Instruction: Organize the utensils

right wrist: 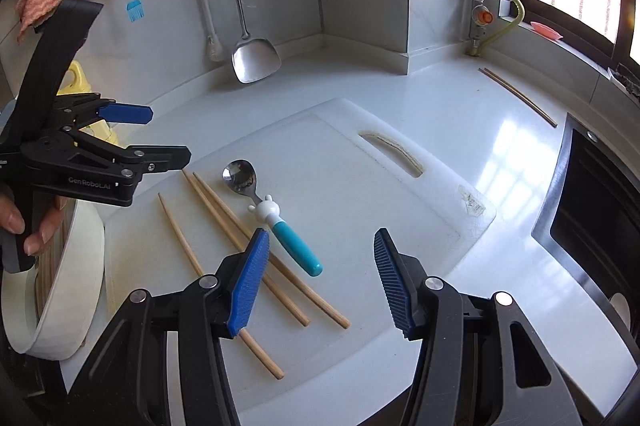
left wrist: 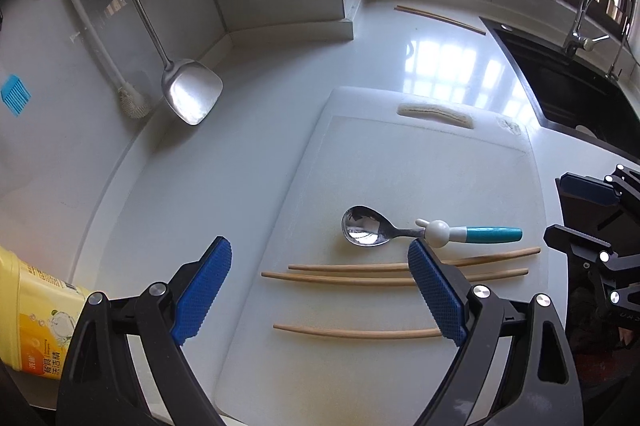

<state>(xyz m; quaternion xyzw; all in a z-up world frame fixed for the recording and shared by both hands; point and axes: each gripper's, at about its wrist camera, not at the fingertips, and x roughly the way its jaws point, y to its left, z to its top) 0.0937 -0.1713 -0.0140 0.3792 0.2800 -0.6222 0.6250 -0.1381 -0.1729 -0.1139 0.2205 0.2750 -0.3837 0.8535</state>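
Chopsticks (right wrist: 208, 262), three of them, lie at lower left on the white cutting board (right wrist: 360, 161), spoon (right wrist: 276, 214) just right of them. Left gripper (right wrist: 160, 135) at left and right gripper (right wrist: 320, 282) at bottom centre both hover apart, empty.

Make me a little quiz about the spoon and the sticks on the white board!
1. True or false: the spoon lies on the cutting board.
2. How many chopsticks lie on the board? A) one B) three C) five
3. Fill in: the spoon's handle is ____ in colour.

Key:
1. True.
2. B; another pair lies off the board on the counter.
3. Teal blue.

Neither the left gripper nor the right gripper holds anything; both are open.
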